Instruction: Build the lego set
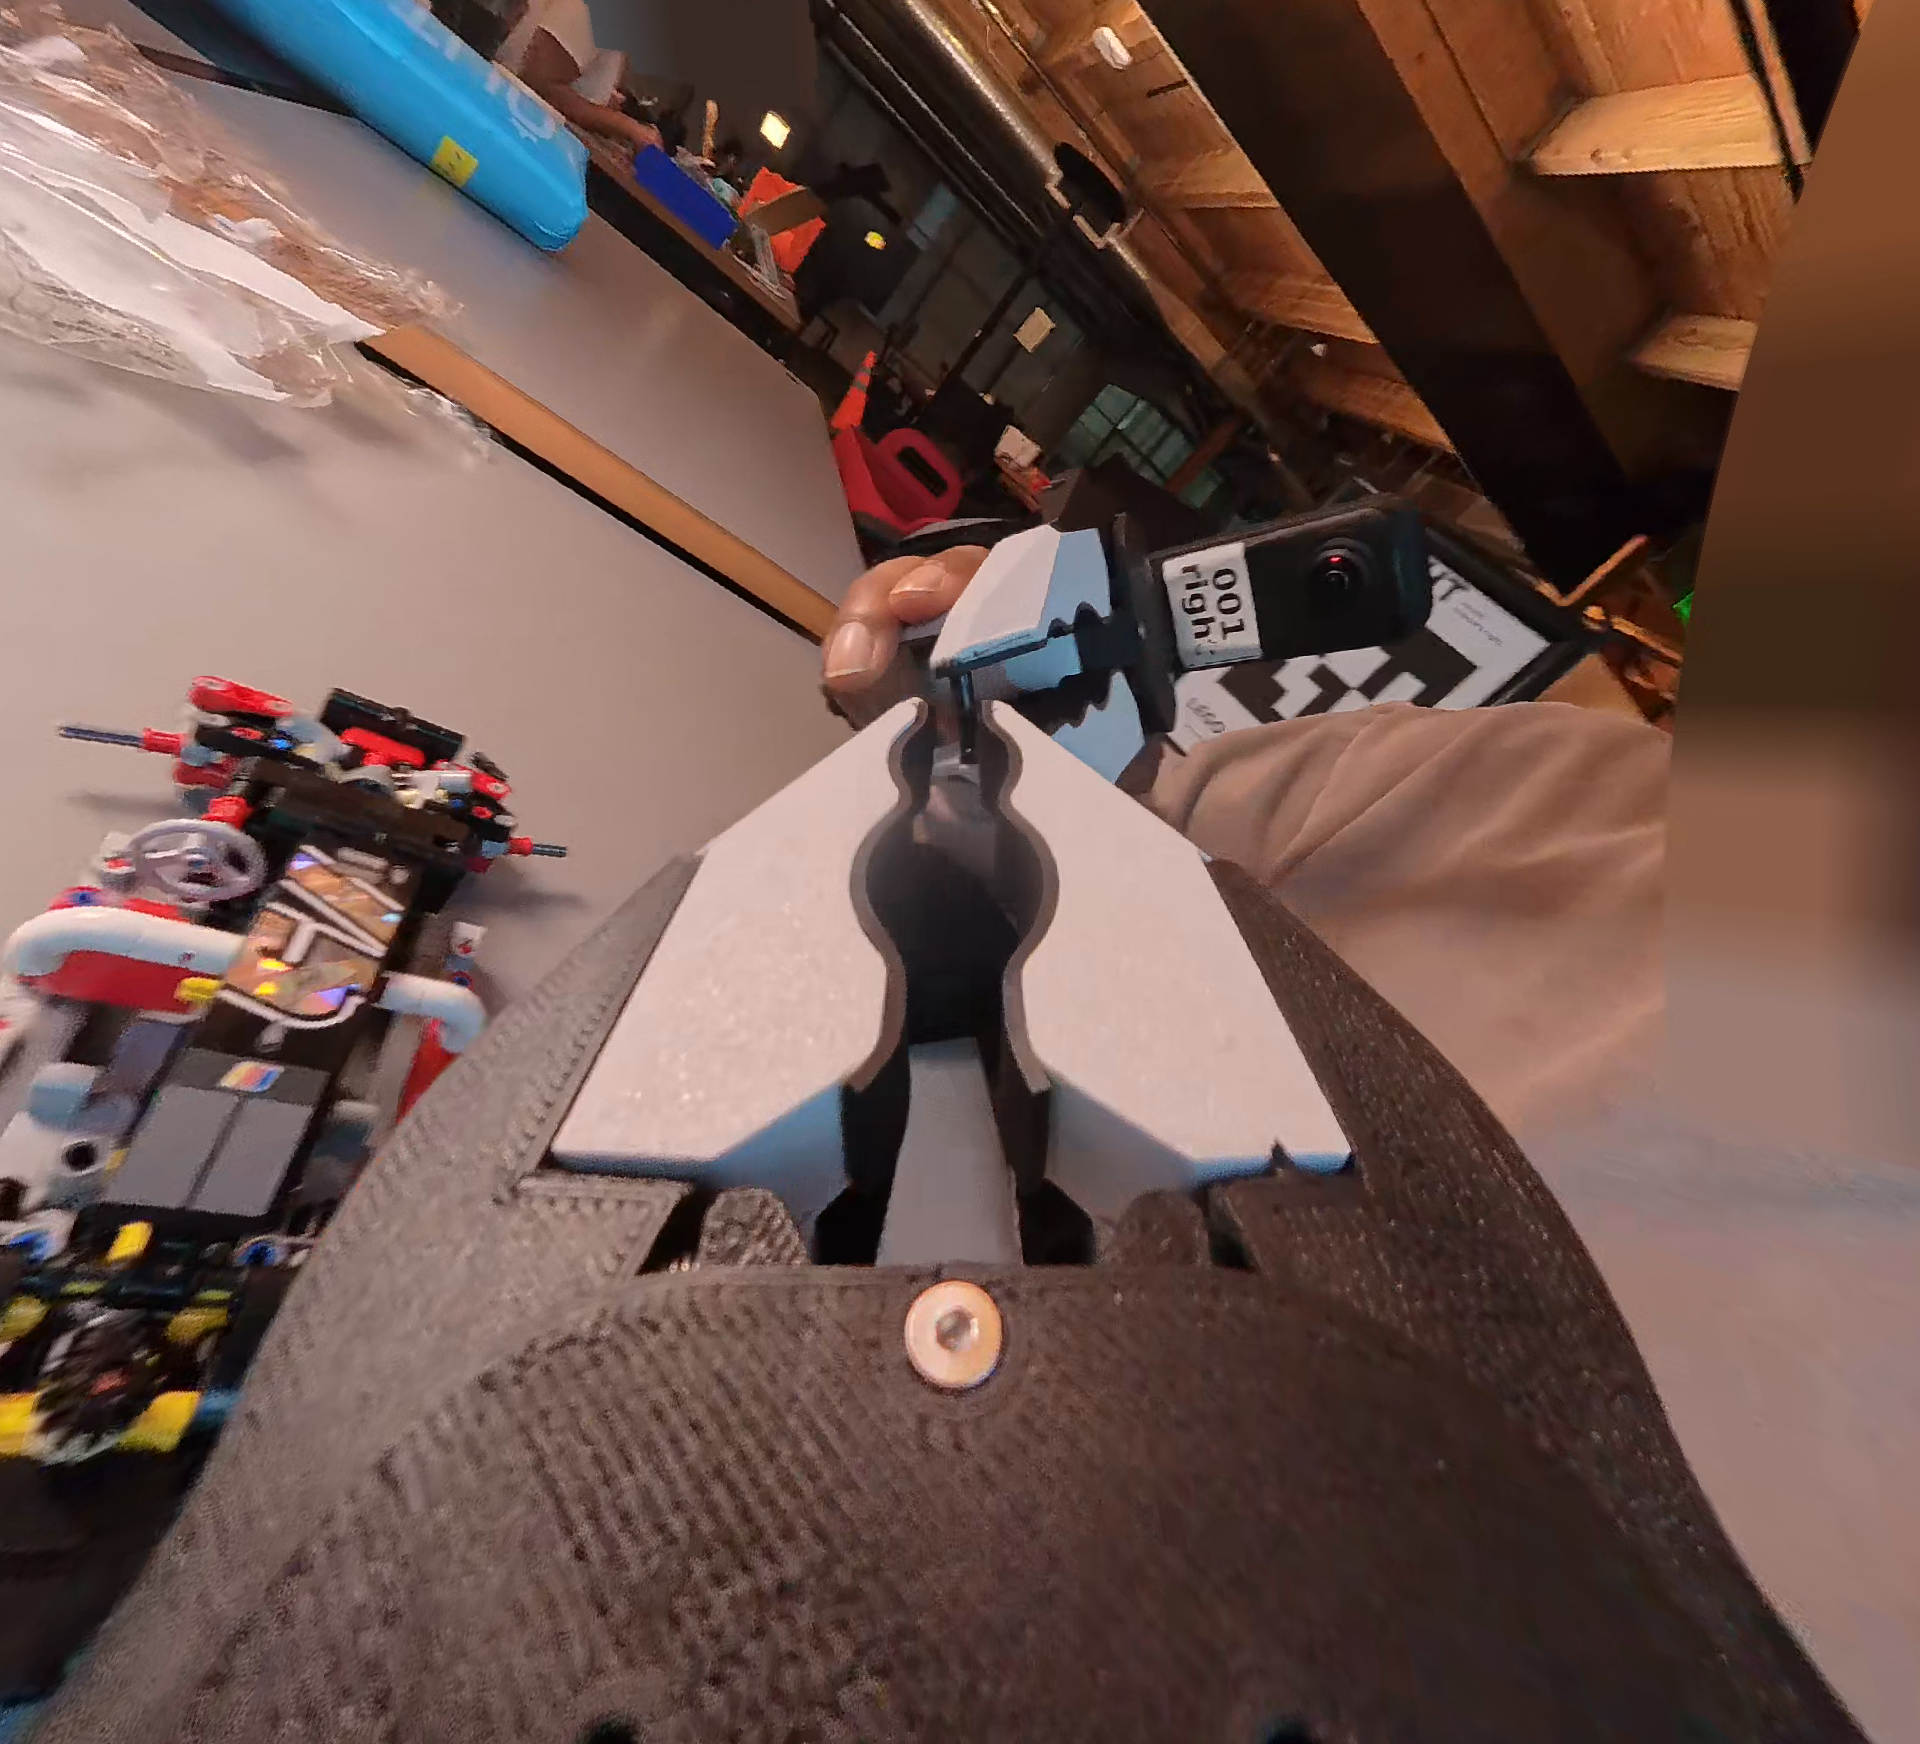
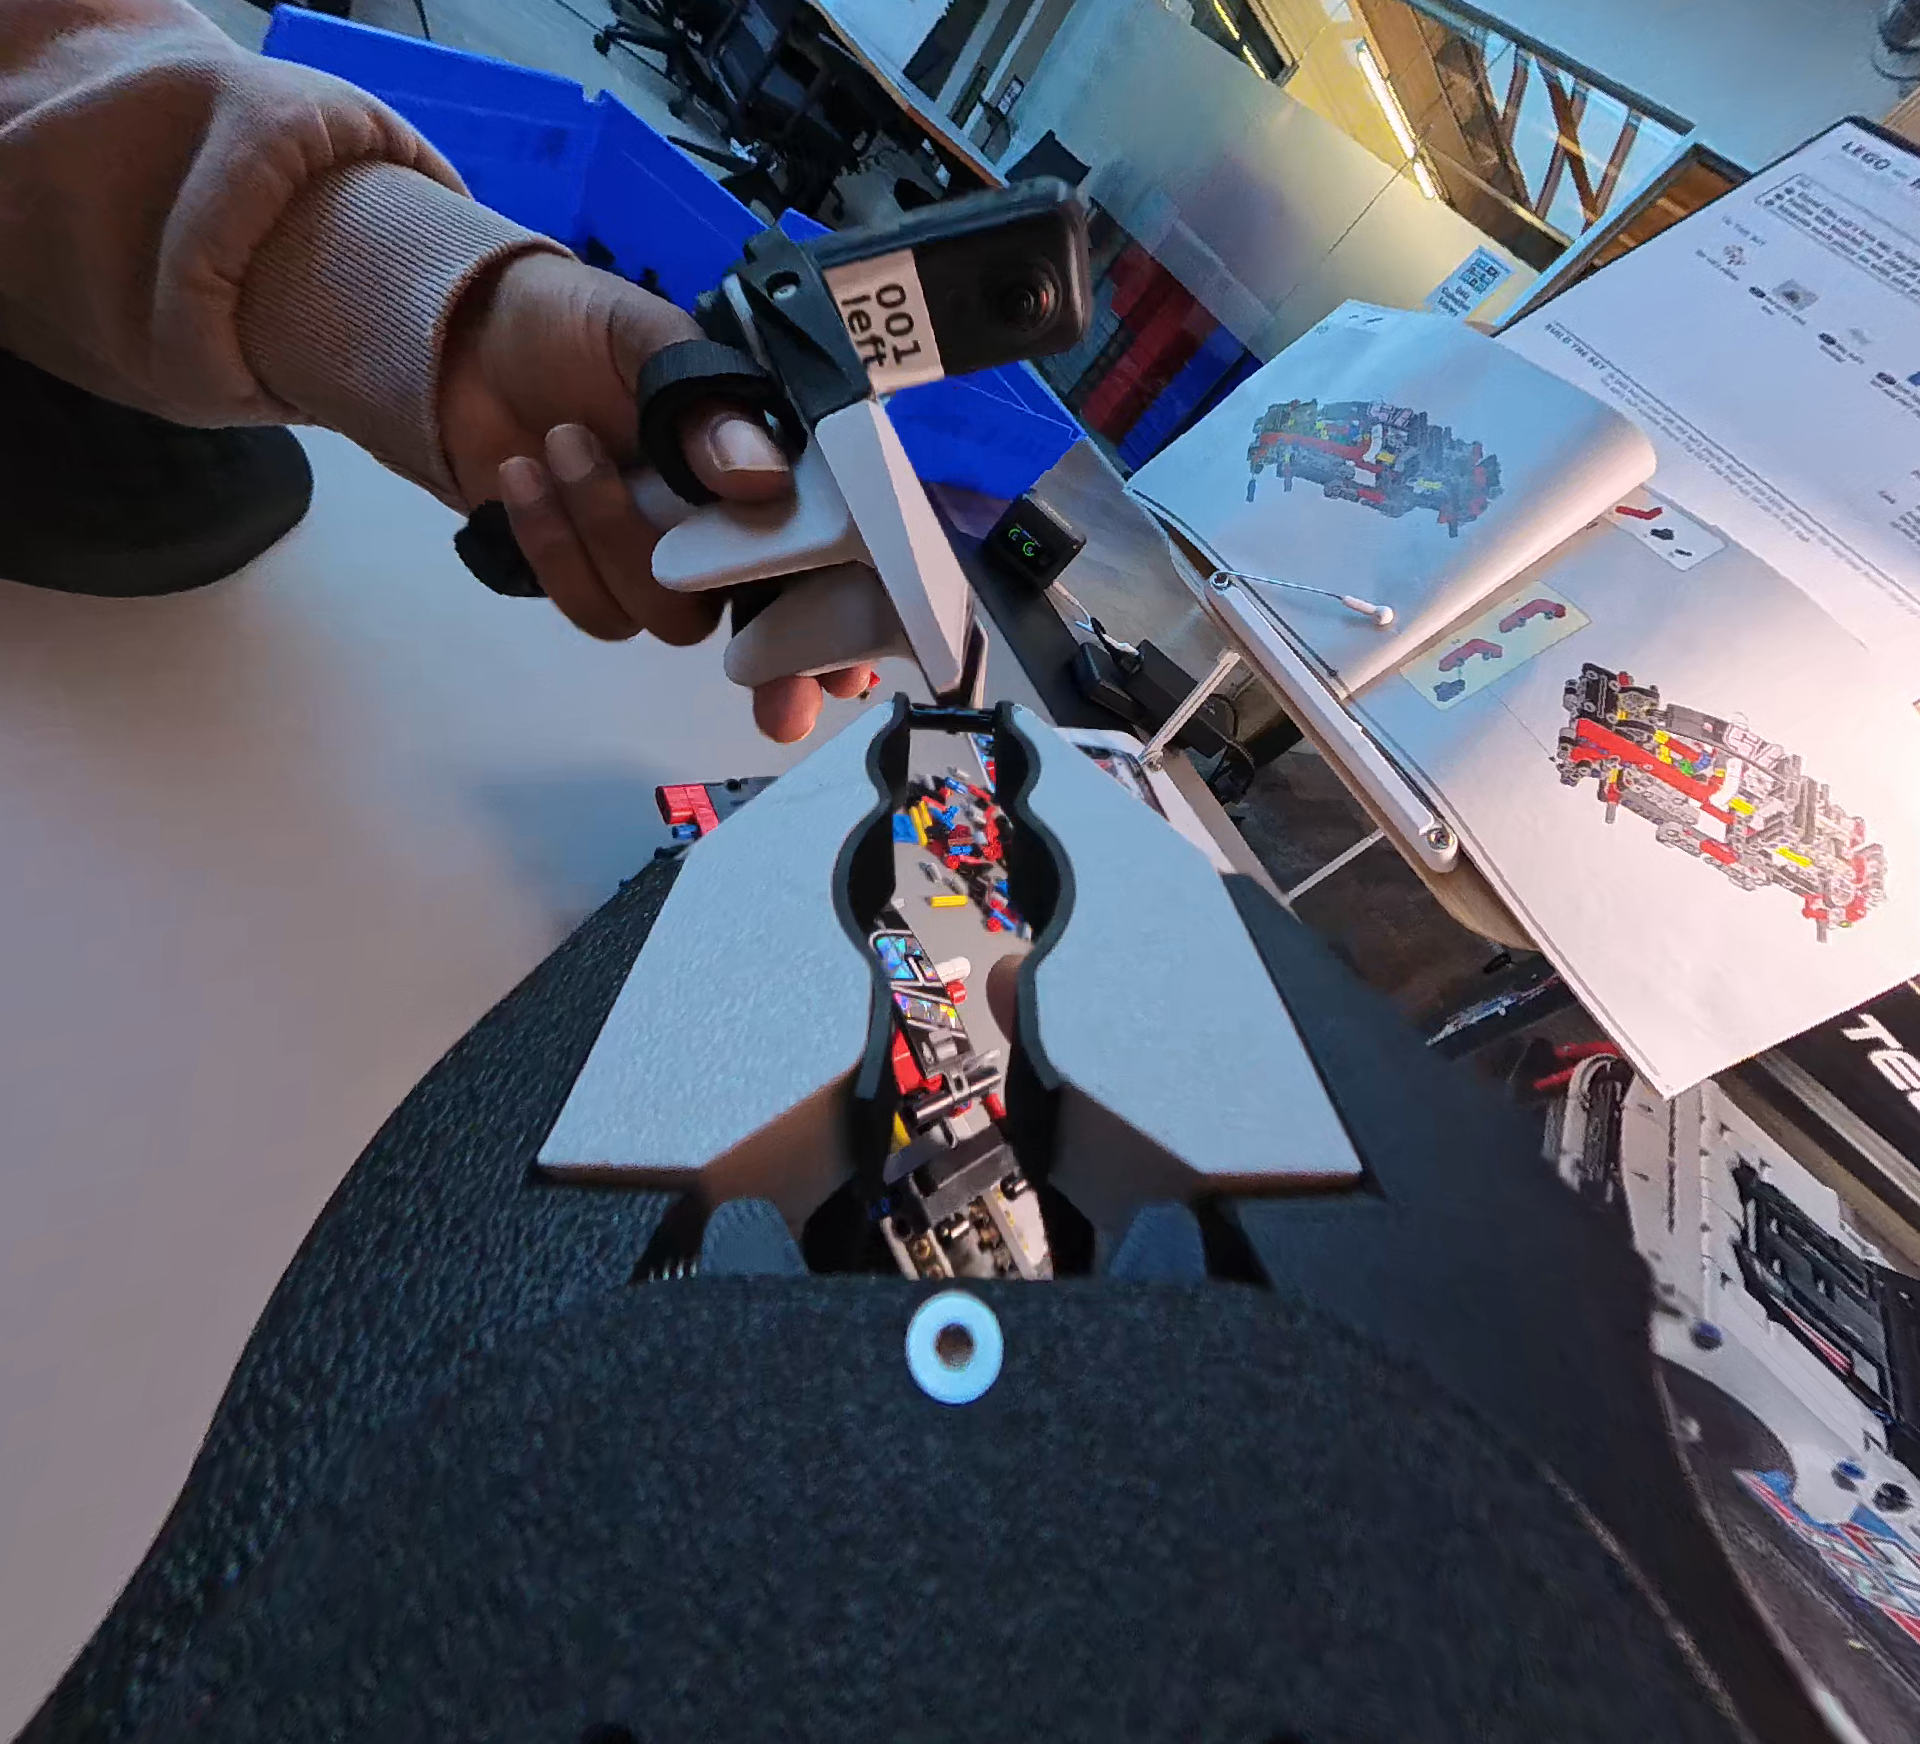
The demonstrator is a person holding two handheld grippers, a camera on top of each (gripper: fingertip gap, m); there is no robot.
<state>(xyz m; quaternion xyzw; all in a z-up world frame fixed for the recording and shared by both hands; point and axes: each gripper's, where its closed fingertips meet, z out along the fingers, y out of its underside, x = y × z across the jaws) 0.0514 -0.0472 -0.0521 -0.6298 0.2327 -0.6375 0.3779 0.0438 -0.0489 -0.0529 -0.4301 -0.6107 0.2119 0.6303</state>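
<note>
Small black lego piece (image 2: 948,715): thin, bridging the fingertips of the right gripper (image 2: 951,720) at centre frame in the right wrist view, clamped between both tips; in the left wrist view the same black piece shows at the tips of the left gripper (image 1: 951,723), whose fingers are drawn almost together, though whether they pinch it cannot be told. The two grippers meet tip to tip above the counter (image 1: 312,551). Partly built lego car (image 1: 239,998): black, red, white and yellow, with a grey steering wheel and a shiny sticker panel, lying on the counter at the lower left of the left wrist view, well apart from the grippers; also glimpsed through the finger gap in the right wrist view. Loose lego pieces (image 2: 961,827): mixed colours, scattered on the counter, seen through that same gap. Instruction booklet (image 2: 1621,676): open on a tilted stand, right side of the right wrist view, pages showing the car. Blue bins (image 2: 582,146): upper left of the right wrist view, behind the person's hand (image 2: 582,447) and beige sleeve. Clear plastic bags (image 1: 156,240): crumpled, upper left of the left wrist view. Blue box (image 1: 343,32): beyond the bags.
</note>
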